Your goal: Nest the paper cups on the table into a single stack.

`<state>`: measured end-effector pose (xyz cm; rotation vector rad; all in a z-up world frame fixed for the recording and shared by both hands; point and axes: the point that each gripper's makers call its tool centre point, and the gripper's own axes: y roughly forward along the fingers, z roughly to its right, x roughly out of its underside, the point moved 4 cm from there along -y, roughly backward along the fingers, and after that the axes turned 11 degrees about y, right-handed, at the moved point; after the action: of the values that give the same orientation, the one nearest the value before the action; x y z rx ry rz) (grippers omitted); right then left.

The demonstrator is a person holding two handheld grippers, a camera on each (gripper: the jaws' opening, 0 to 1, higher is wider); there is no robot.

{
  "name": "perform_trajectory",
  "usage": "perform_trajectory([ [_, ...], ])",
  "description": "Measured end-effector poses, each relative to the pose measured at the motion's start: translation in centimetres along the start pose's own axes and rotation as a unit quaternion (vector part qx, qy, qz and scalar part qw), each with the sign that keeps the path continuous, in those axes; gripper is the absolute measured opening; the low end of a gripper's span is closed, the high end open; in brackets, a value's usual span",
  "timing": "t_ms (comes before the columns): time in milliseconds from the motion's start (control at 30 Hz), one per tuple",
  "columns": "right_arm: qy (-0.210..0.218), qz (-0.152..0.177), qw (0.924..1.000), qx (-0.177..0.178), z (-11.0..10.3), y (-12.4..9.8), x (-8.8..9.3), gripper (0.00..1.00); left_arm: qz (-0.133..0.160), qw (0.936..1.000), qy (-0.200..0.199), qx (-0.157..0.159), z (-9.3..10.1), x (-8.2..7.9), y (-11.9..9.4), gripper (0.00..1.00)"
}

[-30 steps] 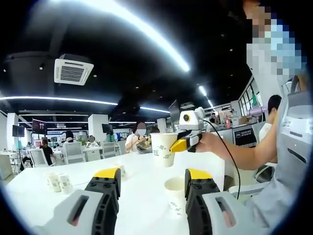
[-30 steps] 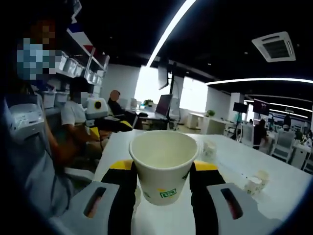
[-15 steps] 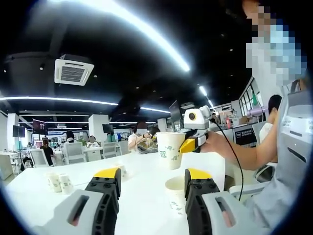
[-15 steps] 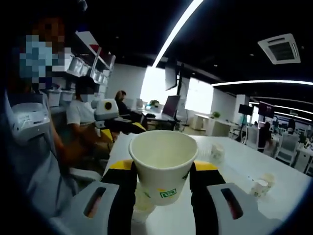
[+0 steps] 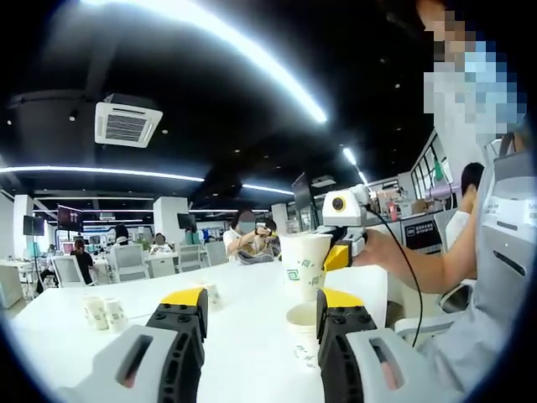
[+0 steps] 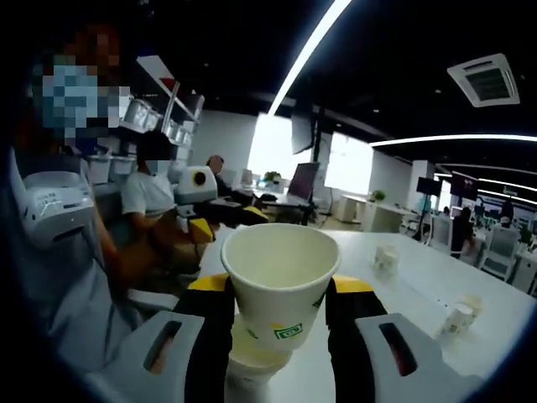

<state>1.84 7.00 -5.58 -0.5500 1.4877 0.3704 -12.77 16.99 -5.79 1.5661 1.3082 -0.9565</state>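
Two white paper cups (image 5: 102, 312) stand upright side by side far off at the left of the white counter (image 5: 252, 294) in the left gripper view, well apart from everything else. Nearer, the left claw (image 5: 260, 319) points out level over the counter with its yellow-tipped jaws spread wide and nothing between them. Just inside its right jaw an open cup (image 5: 304, 334) stands upright on the counter. Directly above that cup hangs a held cup (image 5: 305, 265), upright, its base close over the lower rim; whether they touch, I cannot tell. The right claw (image 5: 342, 252) comes in from the right, clamped on the held cup's far side, with the person's hand (image 5: 379, 248) behind it and the forearm running back toward the grey-clad body.

In the right gripper view, the right claw (image 6: 278, 295) holds the held cup (image 6: 279, 281) between both jaws, mouth up and open. Below it shows the rim of the open cup (image 6: 252, 363). Further right, small cups (image 6: 385, 260) and another cup (image 6: 457, 320) stand on the counter (image 6: 403, 277).
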Motion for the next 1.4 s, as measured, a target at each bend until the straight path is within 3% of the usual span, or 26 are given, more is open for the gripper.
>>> perform_trajectory([
  [767, 0.017, -0.006, 0.9997, -0.014, -1.2, 1.0, 1.8, 0.46, 0.001, 1.0000, -0.001, -0.003, -0.3, 0.0, -0.3, 0.55],
  [1400, 0.023, -0.003, 0.9997, -0.009, -0.9, 0.8, 2.8, 0.47, 0.002, 1.0000, -0.001, -0.001, -0.2, 0.0, -0.2, 0.55],
])
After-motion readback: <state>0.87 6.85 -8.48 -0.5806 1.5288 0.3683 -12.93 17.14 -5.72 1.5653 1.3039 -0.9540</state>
